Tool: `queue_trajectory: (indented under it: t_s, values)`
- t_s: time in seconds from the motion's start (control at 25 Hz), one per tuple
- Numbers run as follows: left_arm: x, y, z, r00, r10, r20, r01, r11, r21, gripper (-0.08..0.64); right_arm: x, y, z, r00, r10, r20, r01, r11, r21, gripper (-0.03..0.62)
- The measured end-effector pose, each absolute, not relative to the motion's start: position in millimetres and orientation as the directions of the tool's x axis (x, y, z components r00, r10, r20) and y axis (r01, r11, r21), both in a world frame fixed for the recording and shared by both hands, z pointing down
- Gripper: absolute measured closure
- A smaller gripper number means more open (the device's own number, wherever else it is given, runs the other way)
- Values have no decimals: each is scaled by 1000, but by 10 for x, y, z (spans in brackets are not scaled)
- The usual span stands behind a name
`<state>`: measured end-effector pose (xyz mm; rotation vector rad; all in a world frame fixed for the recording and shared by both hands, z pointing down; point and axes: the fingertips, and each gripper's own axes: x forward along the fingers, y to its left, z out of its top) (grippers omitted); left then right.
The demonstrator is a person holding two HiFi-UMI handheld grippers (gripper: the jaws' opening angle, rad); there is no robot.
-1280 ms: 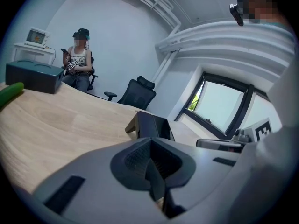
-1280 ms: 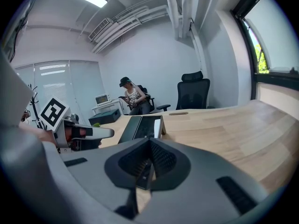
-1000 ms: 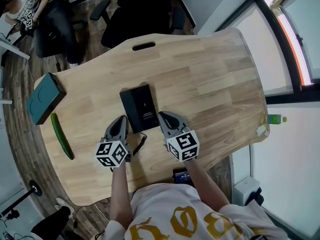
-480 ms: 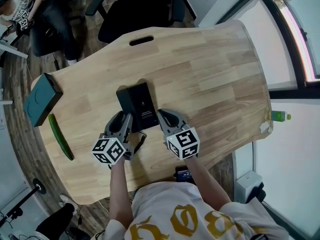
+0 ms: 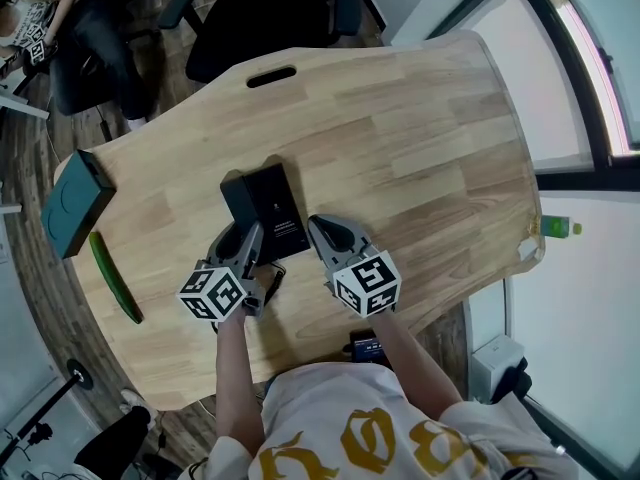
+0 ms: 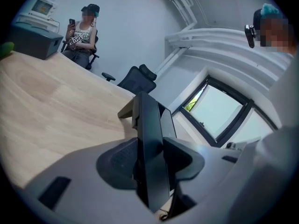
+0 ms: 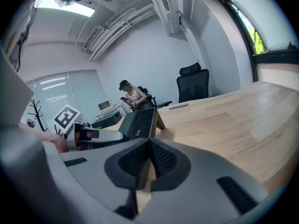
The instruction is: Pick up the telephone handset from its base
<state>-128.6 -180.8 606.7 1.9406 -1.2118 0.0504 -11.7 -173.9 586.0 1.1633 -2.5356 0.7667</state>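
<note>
Two grippers sit at the telephone's near edge. Left gripper (image 5: 243, 240) jaws have just been opening and now stand wide, straddling the black handset (image 6: 149, 134). The handset lies along the left side of the base (image 5: 280, 203) on the wooden table (image 5: 420, 128). Right gripper (image 7: 149, 146) jaws are together, with nothing between them.

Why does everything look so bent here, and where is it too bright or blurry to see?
Left gripper view: the wide lens bows the table edge and black corners ring the picture; the handset, close to the lens, looks dark and soft. Right gripper view: the same bowing, with a glaring ceiling lamp top left. Head view: sharp, but the window is washed out.
</note>
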Motion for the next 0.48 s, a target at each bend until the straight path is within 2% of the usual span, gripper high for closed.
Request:
queue_trajectory:
  t_s: [0.24, 0.48]
  values:
    - [-1291, -1794, 6059, 548, -725, 417, -749, -204, 631, 401, -100, -1708, 5850, -660, -624, 418, -751, 546, -371, 586]
    - [-1315, -1758, 6006, 562, -729, 392, -726, -208, 655, 445, -113, -1705, 5785, -665, -627, 405, -747, 556, -364, 586]
